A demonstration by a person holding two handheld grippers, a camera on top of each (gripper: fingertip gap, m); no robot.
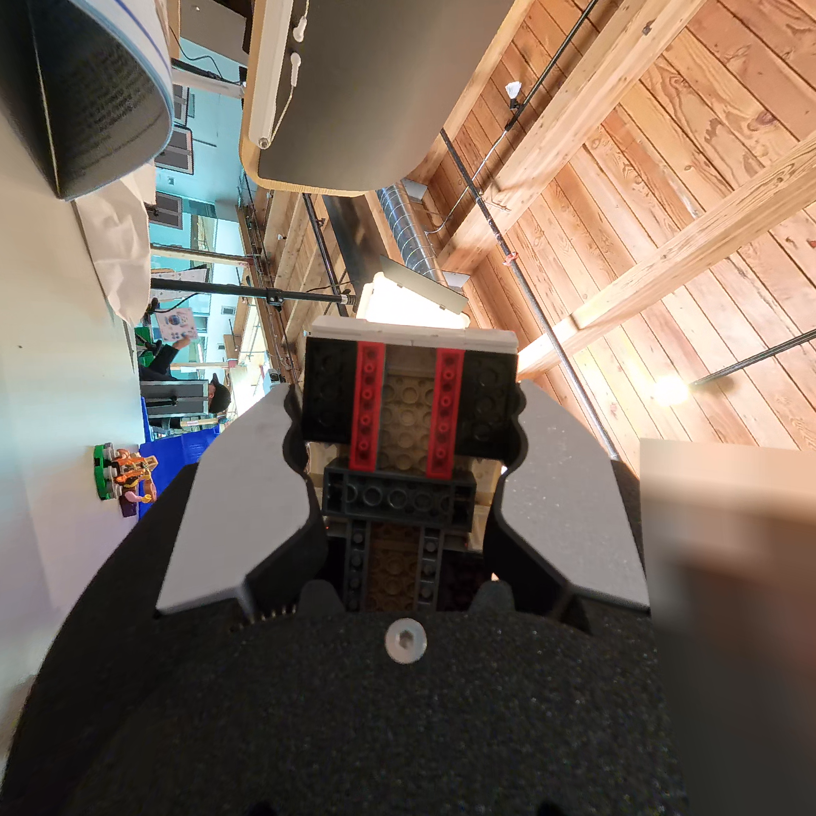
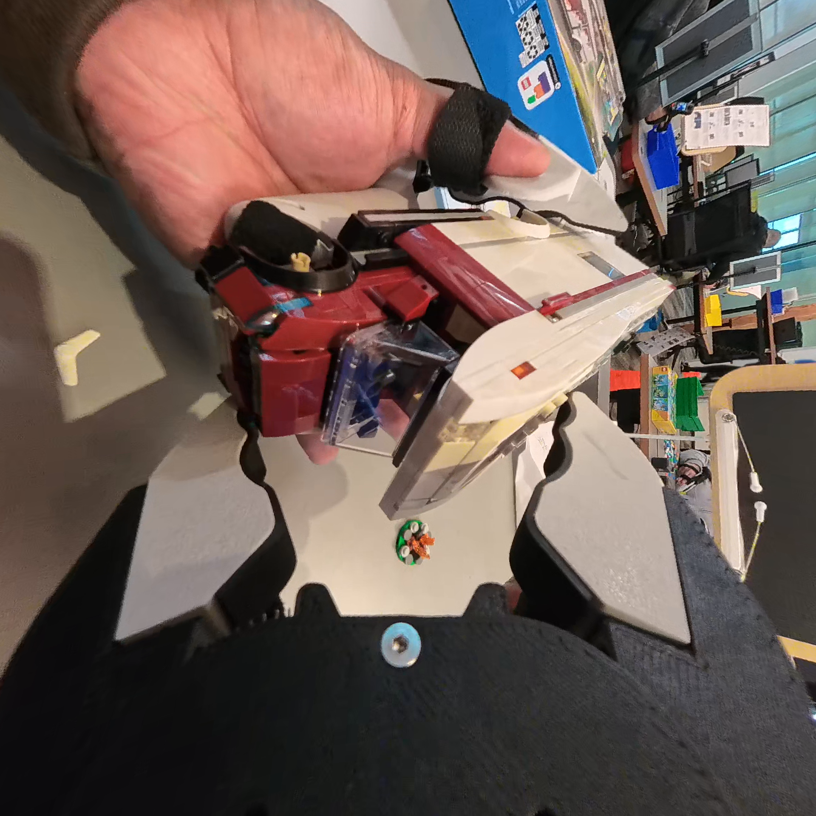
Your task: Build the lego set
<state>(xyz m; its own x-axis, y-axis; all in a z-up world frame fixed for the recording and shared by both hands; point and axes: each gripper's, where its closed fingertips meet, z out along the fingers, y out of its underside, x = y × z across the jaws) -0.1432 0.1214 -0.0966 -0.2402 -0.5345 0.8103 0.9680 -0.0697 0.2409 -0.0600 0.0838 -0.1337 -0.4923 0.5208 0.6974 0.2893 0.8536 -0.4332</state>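
Brick-built model ship, dark red and white with a clear blue canopy, sits clamped underside-up between my left gripper fingers, both pads pressing its black plates. My right gripper fingers stand wide around its midsection; blur hides whether they touch. A bare hand covers its tail.

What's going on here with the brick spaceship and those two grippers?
A person is handling a toy brick spaceship model with two handheld grippers. The left gripper is clamped on its studded underside, both pads pressed against the black plates. The right gripper stands wide open just short of the model's dark red and white body, gripping nothing. A hand is seen behind the model. A small green brick piece lies on the white table below.
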